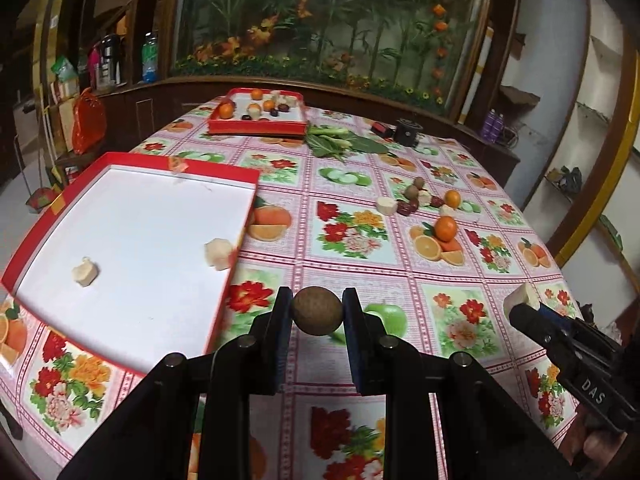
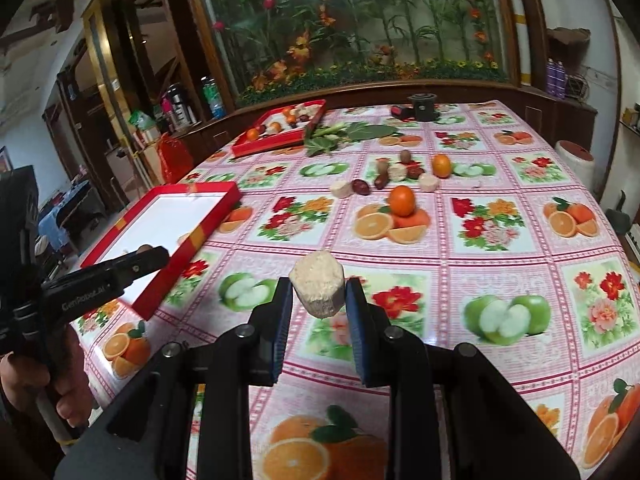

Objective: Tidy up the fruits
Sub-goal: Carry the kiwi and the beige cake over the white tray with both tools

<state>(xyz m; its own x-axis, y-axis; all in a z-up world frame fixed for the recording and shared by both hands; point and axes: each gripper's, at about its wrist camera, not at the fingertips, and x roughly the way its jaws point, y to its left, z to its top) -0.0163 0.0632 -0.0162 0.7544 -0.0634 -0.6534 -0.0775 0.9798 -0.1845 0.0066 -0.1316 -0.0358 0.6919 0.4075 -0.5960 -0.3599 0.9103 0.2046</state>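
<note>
My left gripper (image 1: 317,312) is shut on a round brown fruit (image 1: 317,311), held above the tablecloth just right of the near red tray (image 1: 120,160). That tray holds two pale chunks (image 1: 85,273) (image 1: 218,254) on its white floor. My right gripper (image 2: 318,292) is shut on a pale beige chunk (image 2: 317,288), above the table's middle; the chunk also shows at the right in the left wrist view (image 1: 522,300). Loose oranges (image 2: 401,200), brown fruits and pale chunks (image 2: 428,182) lie further back on the cloth.
A second red tray (image 1: 256,126) with several fruits stands at the far edge, with green leaves (image 1: 340,142) beside it. A black jar (image 2: 423,107) sits at the back. A person's hand (image 2: 44,384) grips the left tool's handle. A flower display fills the wall behind.
</note>
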